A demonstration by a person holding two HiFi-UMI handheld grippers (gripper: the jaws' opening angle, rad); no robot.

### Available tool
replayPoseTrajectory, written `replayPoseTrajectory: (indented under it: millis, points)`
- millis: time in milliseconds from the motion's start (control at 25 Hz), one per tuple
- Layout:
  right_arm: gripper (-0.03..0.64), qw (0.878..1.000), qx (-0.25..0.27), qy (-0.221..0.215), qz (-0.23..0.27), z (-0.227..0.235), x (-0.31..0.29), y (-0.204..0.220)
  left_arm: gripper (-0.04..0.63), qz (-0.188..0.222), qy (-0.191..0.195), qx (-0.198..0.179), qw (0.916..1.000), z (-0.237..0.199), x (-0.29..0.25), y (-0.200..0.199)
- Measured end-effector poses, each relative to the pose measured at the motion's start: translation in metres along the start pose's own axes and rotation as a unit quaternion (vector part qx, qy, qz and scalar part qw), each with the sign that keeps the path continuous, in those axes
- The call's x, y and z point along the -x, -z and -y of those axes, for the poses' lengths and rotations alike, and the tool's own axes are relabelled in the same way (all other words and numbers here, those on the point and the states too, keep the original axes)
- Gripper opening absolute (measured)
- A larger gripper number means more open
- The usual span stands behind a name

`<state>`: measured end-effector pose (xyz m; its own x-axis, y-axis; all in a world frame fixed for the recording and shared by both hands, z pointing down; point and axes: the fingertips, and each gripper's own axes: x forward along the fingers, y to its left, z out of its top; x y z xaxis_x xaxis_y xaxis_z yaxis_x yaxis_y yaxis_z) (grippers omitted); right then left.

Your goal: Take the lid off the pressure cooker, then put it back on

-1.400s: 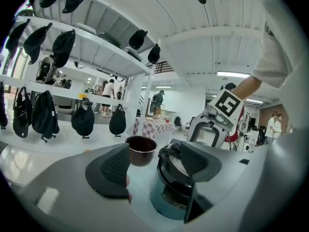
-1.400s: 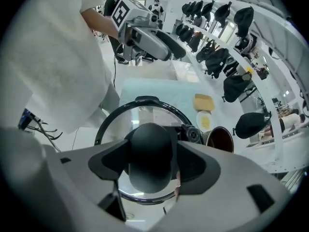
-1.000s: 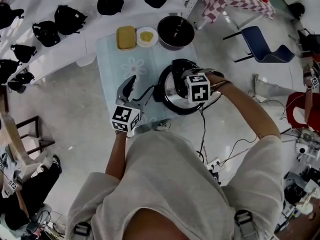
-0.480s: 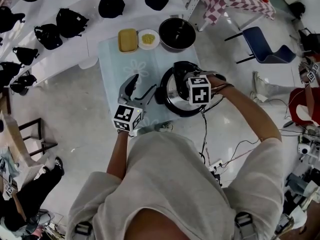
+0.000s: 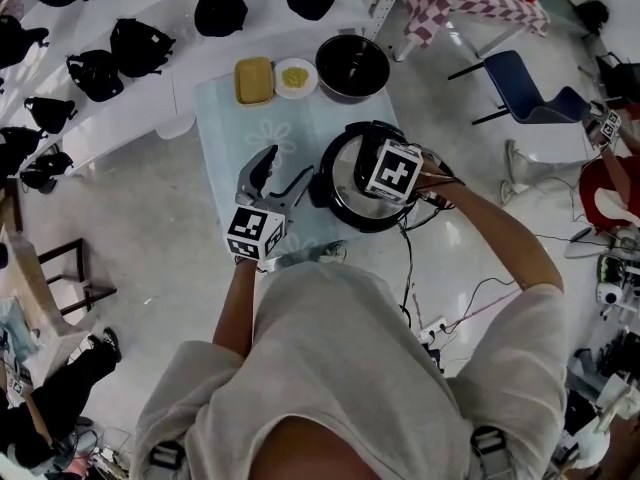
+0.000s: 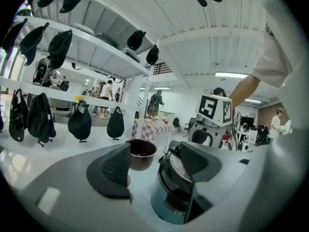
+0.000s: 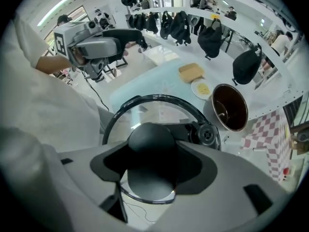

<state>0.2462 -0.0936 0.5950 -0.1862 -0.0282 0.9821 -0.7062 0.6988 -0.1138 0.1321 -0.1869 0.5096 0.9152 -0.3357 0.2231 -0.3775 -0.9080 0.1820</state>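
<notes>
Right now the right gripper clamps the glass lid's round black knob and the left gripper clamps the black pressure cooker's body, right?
No: the left gripper view shows the left gripper open, short of the black pressure cooker. The right gripper does clamp the round black knob.

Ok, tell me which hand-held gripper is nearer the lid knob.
Right. The right hand-held gripper clasps the lid knob; the left hand-held gripper hovers open beside the pressure cooker.
</notes>
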Motion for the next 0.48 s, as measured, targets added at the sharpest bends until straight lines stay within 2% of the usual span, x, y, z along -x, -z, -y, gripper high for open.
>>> replayPoseTrajectory:
  millis: [160, 480]
  points:
    - [0.27, 1.0, 0.006, 0.012, 0.001, -0.0008, -0.0028, -0.0001, 0.313, 0.0, 0.003, -0.007, 1.0, 0.0025, -0.0017, -0.0015]
    - [0.27, 1.0, 0.008, 0.009, -0.006, -0.0048, -0.0008, 0.0074, 0.313, 0.002, -0.008, -0.014, 0.9999, -0.0045, 0.0055, -0.0067]
